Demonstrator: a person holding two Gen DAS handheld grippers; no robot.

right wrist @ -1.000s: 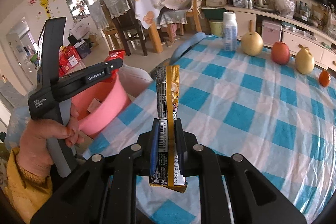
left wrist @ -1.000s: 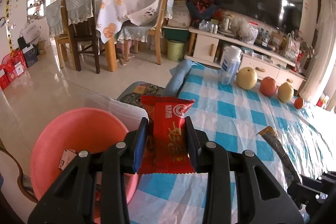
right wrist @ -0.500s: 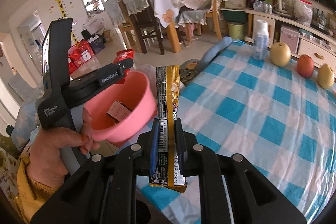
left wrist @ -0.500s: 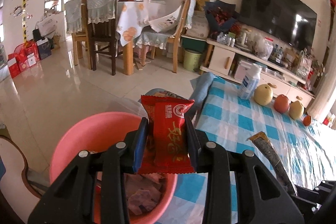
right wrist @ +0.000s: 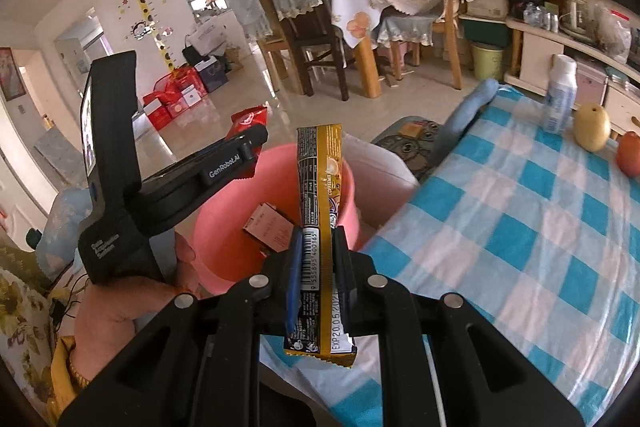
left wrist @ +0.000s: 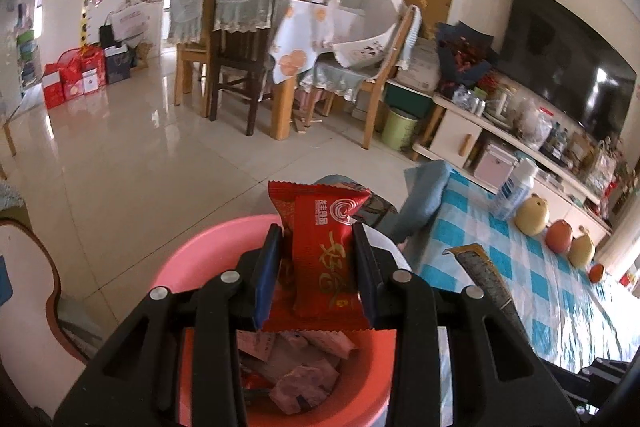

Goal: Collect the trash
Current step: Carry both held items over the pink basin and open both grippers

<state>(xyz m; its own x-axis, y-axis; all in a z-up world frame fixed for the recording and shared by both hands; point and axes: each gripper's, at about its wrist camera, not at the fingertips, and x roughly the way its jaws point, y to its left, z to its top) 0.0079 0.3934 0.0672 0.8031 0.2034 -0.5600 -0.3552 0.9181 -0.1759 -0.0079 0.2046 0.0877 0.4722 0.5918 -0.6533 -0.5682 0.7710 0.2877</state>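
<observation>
Since a second ago both grippers have travelled off the checked tablecloth toward the pink basin. The basin, then low at the left of the left wrist view, now sits directly under the left gripper, with crumpled wrappers visible inside. Grips unchanged.

Left gripper: fingers narrowed onto a red snack packet, pads pressing its two sides. Packet's long axis runs along the fingers, top edge pointing away from the camera, above the basin opening.

Right gripper: fingers narrowed onto a gold-and-black sachet. Sachet stands upright, long axis along the fingers, barcode end nearest the camera, far end over the basin's near rim.

Beyond, on the tablecloth: a white bottle, a pear and an apple in a row.
</observation>
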